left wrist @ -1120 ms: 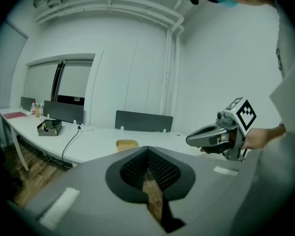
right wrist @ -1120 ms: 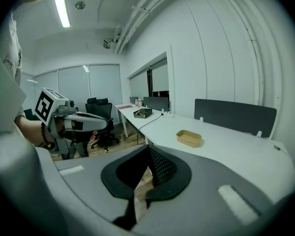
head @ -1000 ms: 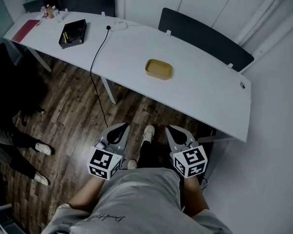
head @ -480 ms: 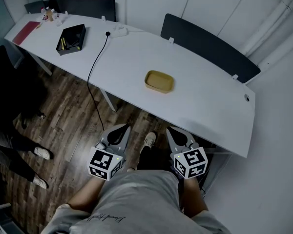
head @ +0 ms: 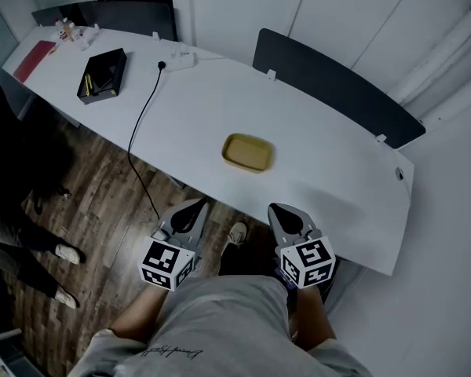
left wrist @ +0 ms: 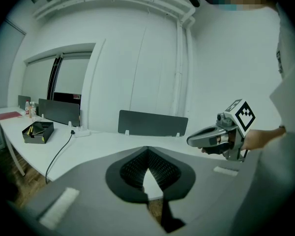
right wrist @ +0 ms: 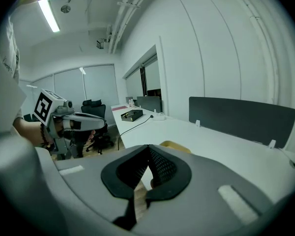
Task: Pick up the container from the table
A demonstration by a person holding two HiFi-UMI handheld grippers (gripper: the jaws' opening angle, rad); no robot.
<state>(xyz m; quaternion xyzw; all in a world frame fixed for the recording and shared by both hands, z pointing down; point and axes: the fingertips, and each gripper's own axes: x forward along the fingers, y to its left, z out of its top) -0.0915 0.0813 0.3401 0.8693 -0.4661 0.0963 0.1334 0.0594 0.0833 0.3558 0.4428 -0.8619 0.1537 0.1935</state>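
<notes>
Head view: the container (head: 247,152) now sits lower in the picture than it did a second ago, and the near edge of the bench (head: 322,163) has drawn down almost to the tool tips. Judgement: the person has stepped toward the bench; the container itself does not appear to have moved on it.

Position: the container lies on the white bench, alone, at 12 o'clock from the person and roughly midway between the lines of the two tools. A black tray (head: 102,75) stands well apart at 10 o'clock, and a cable (head: 141,120) runs off the bench edge to the floor (head: 102,187) at 11 o'clock.

Tools: the left tool (head: 192,210) and the right tool (head: 290,214) are held low against the body, as before, short of the bench edge. Each gripper view shows its jaws pressed together at the tips with nothing between them. The right gripper view shows only the rim of the container above its jaws, apart from them.

Status: approach only. No contact made, container not yet lifted.

Requirement, as judged: either tool must be raised over the bench edge and spread before it can close on the container's rim. Shallow, low walls suggest the grip should be taken at one edge.
</notes>
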